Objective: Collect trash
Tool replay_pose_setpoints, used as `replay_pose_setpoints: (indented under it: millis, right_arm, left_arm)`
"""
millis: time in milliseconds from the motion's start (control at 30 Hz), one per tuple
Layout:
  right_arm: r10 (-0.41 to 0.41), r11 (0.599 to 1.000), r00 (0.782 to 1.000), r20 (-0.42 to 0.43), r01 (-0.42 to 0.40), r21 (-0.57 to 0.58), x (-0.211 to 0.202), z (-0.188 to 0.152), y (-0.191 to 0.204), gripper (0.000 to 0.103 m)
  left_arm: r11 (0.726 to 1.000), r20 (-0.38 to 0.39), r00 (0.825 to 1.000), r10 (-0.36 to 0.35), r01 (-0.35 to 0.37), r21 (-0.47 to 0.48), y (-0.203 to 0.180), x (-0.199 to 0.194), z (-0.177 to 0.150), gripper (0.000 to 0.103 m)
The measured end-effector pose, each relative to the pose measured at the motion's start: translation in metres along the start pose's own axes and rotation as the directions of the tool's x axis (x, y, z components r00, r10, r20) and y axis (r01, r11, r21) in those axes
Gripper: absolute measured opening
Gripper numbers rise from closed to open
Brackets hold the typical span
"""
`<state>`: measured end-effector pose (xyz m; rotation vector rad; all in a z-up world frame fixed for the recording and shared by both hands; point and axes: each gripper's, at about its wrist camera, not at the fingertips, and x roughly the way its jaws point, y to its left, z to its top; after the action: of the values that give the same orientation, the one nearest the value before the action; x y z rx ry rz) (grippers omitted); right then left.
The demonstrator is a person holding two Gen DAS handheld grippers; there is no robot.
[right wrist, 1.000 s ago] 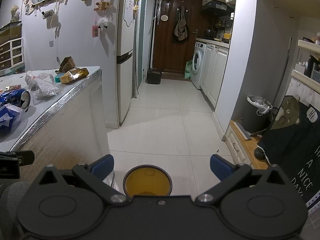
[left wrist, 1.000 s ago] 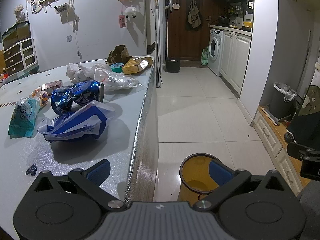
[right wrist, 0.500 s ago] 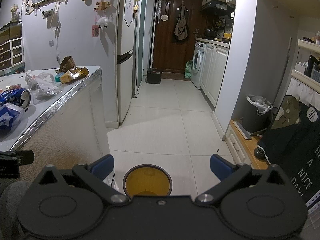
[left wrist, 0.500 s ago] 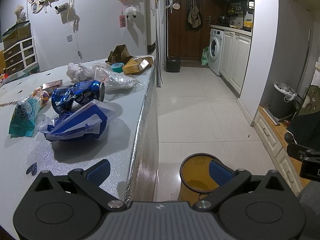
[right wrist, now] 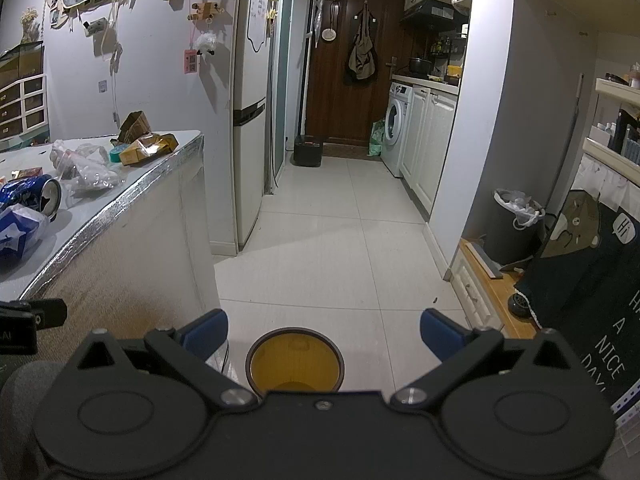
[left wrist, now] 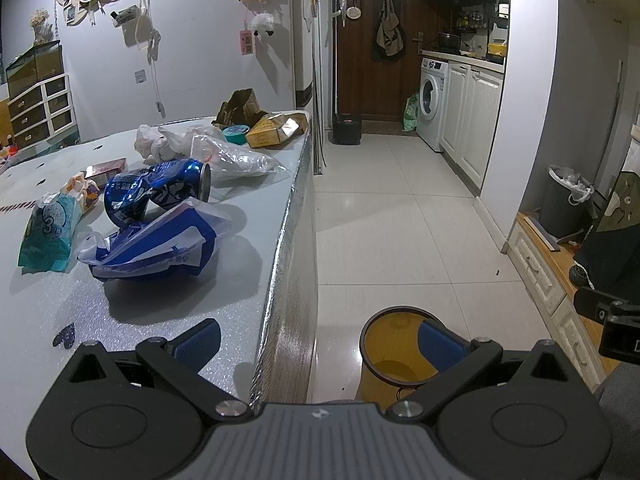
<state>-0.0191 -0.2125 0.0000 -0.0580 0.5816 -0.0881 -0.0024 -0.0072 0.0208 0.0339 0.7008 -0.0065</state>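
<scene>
- Presently, my left gripper [left wrist: 318, 338] has its blue pads spread wide with nothing between them; it straddles the counter's [left wrist: 224, 280] edge.
- My right gripper [right wrist: 324, 328] is likewise spread and empty, over the floor.
- Yellow-lined bin [right wrist: 295, 362]: on the floor directly ahead of and below the right gripper, to the lower right of the left one [left wrist: 394, 352].
- Blue plastic wrapper [left wrist: 156, 244]: on the counter, ahead-left of my left gripper.
- Crushed blue can [left wrist: 158, 190]: just beyond the wrapper, on its side.
- Teal packet [left wrist: 50, 232]: farther left.
- Clear bag [left wrist: 236, 158] and brown carton [left wrist: 276, 130]: farthest ahead.
</scene>
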Motion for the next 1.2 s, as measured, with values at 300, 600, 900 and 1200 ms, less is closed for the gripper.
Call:
replay_pose_setpoints:
  millis: [300,600,900,1200]
  right_arm:
    - [0.001,1.0,1.0,0.001,-0.001,0.0,-0.001,0.007,0.003,0.103]
    - [0.008,1.0,1.0,0.013,-0.008,-0.008,0.0,0.007,0.005,0.103]
    - [0.068,0.997,0.994,0.09,-0.063,-0.052,0.007,0.032,0.01,0.103]
    - [0.213,0.975,0.96,0.182,-0.196,-0.108,0.022,0.067,0.029,0.103]
  left_arm:
    - [1.0,0.001,1.0,-0.001,0.001,0.001,0.001,0.002,-0.002,0.103]
    - [1.0,0.048,0.999,0.001,-0.001,-0.016,0.004,-0.002,0.003,0.103]
    - [0.992,0.123,0.989,0.079,-0.066,-0.107,0.033,-0.009,0.019,0.103]
    - [0.966,0.165,0.968,0.187,-0.151,-0.209,0.07,-0.014,0.037,0.103]
